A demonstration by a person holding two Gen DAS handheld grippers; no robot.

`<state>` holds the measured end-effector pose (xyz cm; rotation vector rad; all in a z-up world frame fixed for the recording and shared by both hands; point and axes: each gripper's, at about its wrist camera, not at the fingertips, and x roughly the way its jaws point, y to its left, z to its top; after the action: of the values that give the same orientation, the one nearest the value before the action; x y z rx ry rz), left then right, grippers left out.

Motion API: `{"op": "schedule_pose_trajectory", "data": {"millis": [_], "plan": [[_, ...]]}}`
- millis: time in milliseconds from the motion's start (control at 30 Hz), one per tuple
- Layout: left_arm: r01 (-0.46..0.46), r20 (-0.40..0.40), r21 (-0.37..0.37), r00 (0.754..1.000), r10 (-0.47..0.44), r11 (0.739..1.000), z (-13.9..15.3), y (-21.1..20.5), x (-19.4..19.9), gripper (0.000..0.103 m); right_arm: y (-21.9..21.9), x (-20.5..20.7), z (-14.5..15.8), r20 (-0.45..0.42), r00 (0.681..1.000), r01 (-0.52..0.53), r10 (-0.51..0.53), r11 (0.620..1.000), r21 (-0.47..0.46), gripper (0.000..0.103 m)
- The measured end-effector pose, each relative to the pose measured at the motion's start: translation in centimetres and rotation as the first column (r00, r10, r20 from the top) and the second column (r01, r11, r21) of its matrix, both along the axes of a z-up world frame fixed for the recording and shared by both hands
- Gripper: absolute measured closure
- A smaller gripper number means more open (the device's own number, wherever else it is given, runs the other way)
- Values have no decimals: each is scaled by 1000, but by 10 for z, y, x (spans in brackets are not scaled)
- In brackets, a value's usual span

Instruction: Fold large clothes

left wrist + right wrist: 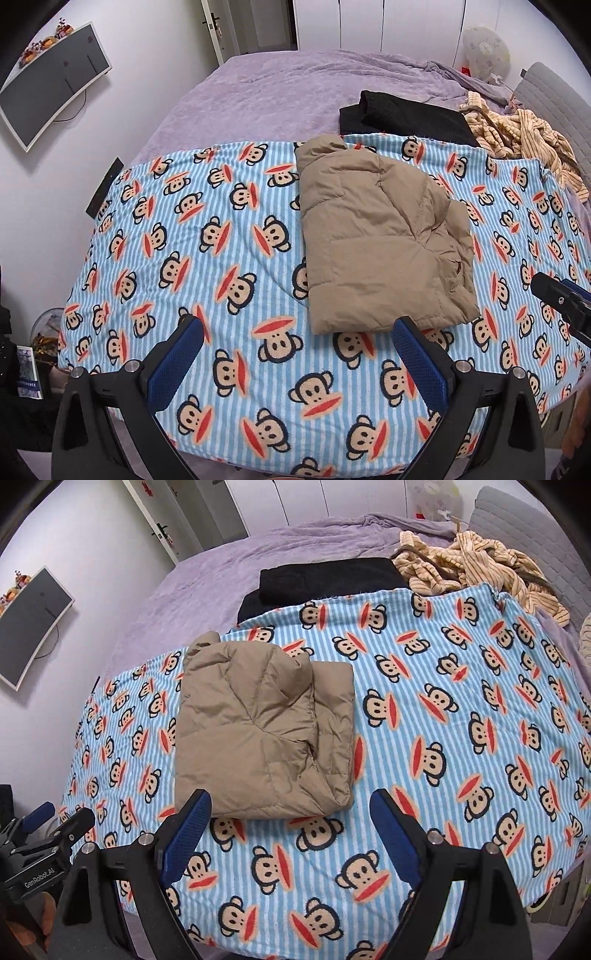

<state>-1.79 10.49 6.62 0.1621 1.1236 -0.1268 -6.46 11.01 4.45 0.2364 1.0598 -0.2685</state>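
Tan puffer jacket (384,236) folded into a compact block, lying on monkey-print striped blanket (221,258) near bed's front edge; black folded garment (402,114) and striped beige heap (517,133) behind it. Left gripper (299,350) spread, empty, short of jacket; right gripper (291,823) spread, empty. Wall screen (51,81) in both views; book (29,373) at floor level in left view only.

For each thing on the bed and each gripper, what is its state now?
Tan jacket: folded, lying on the blanket.
Black garment: folded.
Striped garment: crumpled, unfolded.
Monkey blanket: spread flat.
Left gripper: open, empty.
Right gripper: open, empty.
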Motion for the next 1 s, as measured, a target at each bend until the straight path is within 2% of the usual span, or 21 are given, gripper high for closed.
{"op": "schedule_pose_trajectory", "data": {"millis": [133, 433, 1000], "plan": [[-12, 8, -13, 1000, 12, 1000, 6, 4, 4, 1, 14, 8, 13, 19, 1000, -18, 19, 998, -55, 13], [-38, 41, -39, 998, 39, 999, 17, 7, 4, 1, 28, 14, 29, 38, 998, -51, 56, 992, -118, 14], [-35, 56, -43, 998, 38, 998, 23, 0, 3, 1, 28, 11, 32, 34, 997, -61, 65, 991, -118, 13]]}}
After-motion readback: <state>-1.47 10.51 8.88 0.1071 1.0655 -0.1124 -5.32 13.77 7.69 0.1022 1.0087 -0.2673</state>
